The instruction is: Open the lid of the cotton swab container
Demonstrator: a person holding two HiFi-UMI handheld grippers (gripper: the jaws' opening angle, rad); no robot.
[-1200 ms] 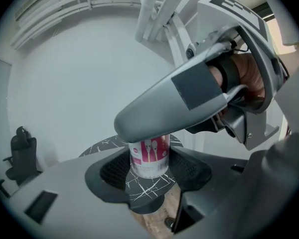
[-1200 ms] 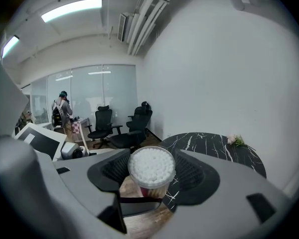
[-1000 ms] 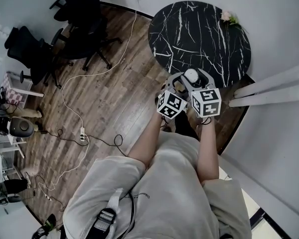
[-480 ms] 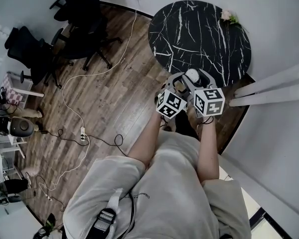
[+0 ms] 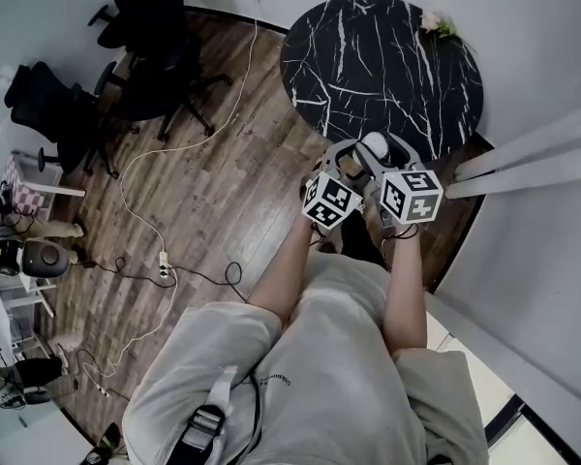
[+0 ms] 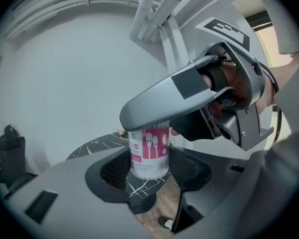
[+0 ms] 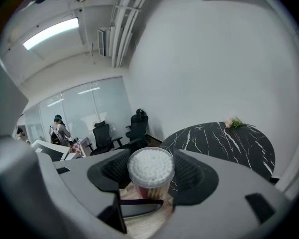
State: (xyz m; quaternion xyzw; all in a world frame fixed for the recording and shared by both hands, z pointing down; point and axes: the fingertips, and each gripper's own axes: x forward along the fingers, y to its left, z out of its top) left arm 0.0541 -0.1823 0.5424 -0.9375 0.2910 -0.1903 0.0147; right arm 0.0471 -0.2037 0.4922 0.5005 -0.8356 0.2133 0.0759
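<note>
Overhead, head view: cotton swab container (image 5: pixel 373 146) is held up beside the near edge of the marble table (image 5: pixel 387 56), between the left gripper (image 5: pixel 347 163) and right gripper (image 5: pixel 392 155); both are equally close.
Left gripper view: its pads are clamped on the container's labelled body, long axis upright across the jaws; the right gripper crosses the top from the right.
Right gripper view: its jaws are closed round the clear lid (image 7: pixel 150 167), which looks seated; the camera looks straight down the axis.
Coming move: likely to draw the lid off along that axis, away from the left gripper.
Room: open air around the lid, table below.
</note>
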